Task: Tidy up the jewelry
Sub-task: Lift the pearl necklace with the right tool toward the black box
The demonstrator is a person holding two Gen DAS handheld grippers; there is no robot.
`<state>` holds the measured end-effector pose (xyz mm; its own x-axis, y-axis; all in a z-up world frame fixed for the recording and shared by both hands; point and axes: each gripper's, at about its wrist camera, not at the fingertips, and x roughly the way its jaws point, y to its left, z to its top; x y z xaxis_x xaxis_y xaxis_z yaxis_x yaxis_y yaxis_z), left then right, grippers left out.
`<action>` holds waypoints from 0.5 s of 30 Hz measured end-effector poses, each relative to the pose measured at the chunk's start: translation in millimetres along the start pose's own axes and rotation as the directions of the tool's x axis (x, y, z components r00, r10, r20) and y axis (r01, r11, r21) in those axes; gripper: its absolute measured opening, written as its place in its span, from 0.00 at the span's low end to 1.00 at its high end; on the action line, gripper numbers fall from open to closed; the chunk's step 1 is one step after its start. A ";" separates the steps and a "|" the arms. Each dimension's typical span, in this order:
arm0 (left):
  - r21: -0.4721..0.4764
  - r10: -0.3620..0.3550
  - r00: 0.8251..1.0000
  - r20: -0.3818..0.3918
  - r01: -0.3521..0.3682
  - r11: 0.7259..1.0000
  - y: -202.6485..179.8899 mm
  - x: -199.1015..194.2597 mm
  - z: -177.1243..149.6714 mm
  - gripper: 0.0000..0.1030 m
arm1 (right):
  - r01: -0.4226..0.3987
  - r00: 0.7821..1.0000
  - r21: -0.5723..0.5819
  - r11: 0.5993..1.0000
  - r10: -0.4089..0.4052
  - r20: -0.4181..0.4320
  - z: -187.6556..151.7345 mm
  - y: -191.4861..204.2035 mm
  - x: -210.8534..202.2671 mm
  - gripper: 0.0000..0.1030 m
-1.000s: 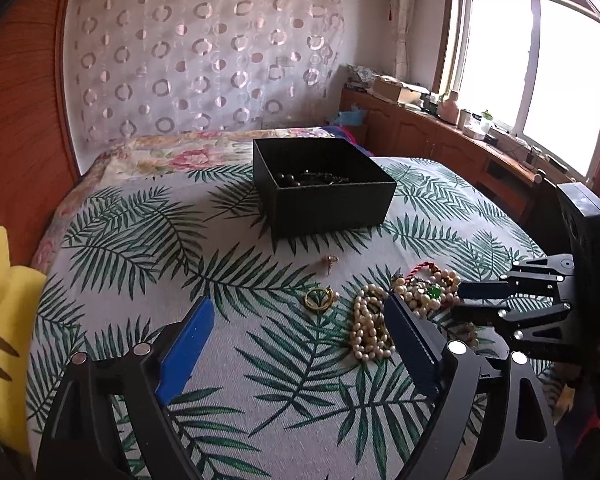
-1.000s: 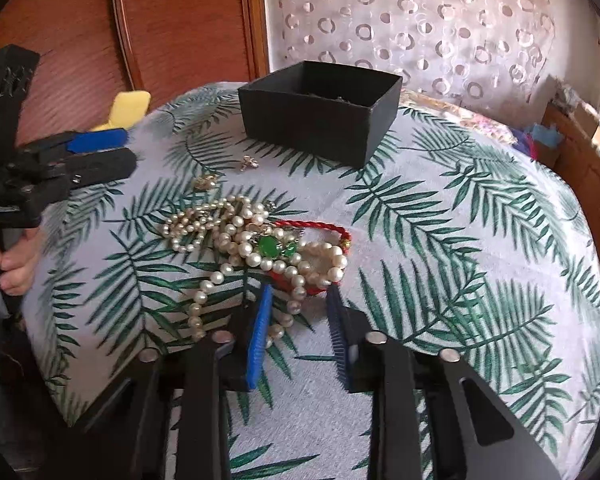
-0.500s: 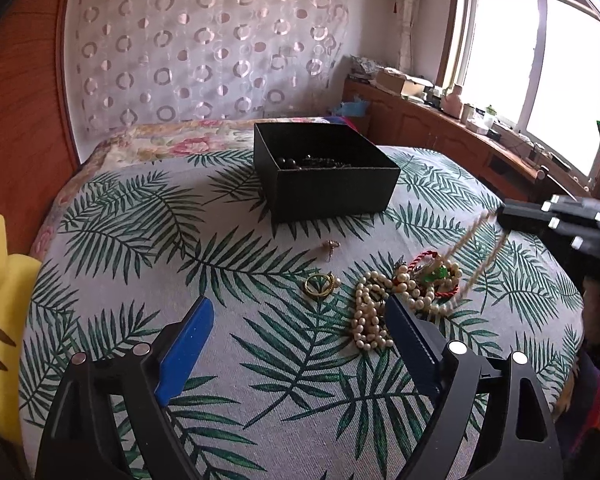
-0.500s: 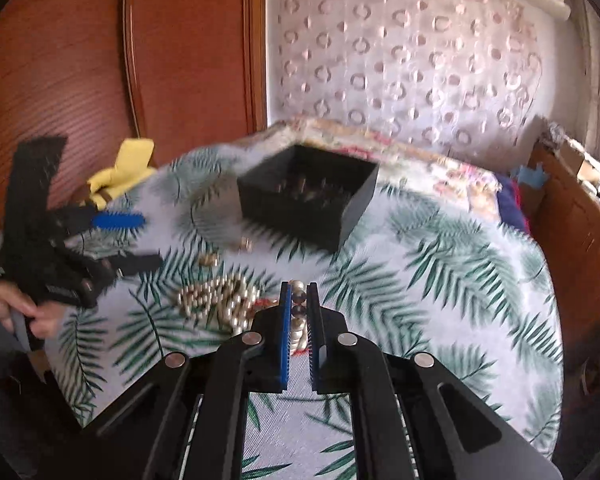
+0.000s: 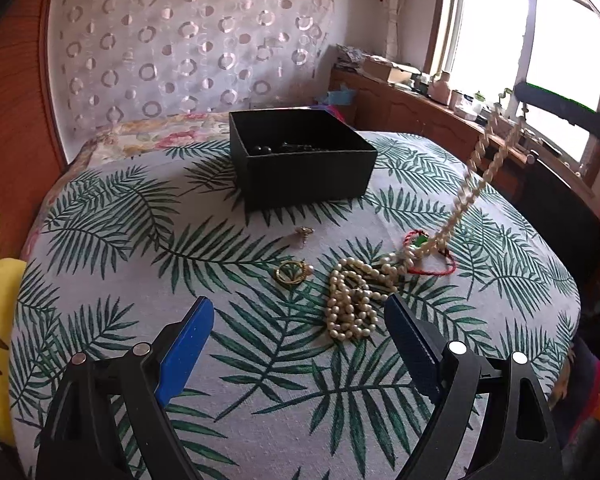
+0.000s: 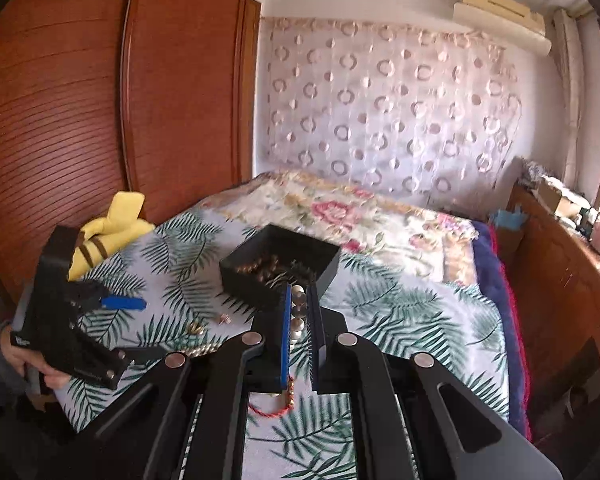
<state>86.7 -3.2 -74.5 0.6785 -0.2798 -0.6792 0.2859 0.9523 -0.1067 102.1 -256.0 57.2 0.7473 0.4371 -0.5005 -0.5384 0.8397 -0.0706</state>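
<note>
My right gripper (image 6: 298, 312) is shut on a pearl necklace (image 6: 297, 315). Seen from the left wrist, that pearl necklace (image 5: 466, 196) stretches up to the right gripper (image 5: 518, 92) from a pile of pearls (image 5: 350, 304) on the leaf-print cloth. A red cord bracelet (image 5: 436, 268) with a green stone lies under the strand. Left of the pile are a gold ring brooch (image 5: 292, 273) and a small earring (image 5: 303, 233). Behind them a black box (image 5: 304, 160) holds dark jewelry. My left gripper (image 5: 300, 336) hovers open over the cloth, nothing between its fingers.
The leaf-print cloth (image 5: 112, 248) covers a rounded table beside a floral bedspread (image 6: 340, 216). A yellow plush toy (image 6: 112, 224) lies at the left edge. Wooden cabinets (image 5: 432, 120) and a window run along the right; a wooden wardrobe (image 6: 60, 120) stands left.
My right gripper closed on the pearl necklace and rose, pulling a strand up off the pile. The left gripper stayed where it was, open.
</note>
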 end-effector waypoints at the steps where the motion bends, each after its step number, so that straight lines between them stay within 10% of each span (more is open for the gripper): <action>1: 0.002 -0.004 1.000 0.000 0.004 1.000 -1.1 -0.1 0.1 0.81 | 0.006 1.000 0.002 1.000 -0.006 0.009 3.1 -3.0 -2.7 0.08; 15: 0.005 -0.043 0.999 -0.013 0.043 0.999 -10.4 2.9 0.6 0.67 | 0.051 0.999 0.031 0.998 -0.051 -0.018 -7.0 -22.1 -2.8 0.08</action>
<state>86.1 -13.9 -74.9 0.6571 -0.3186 -0.6832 0.3182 0.9388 -0.1318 109.2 -278.1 54.2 0.7666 0.3882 -0.5115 -0.4872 0.8705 -0.0695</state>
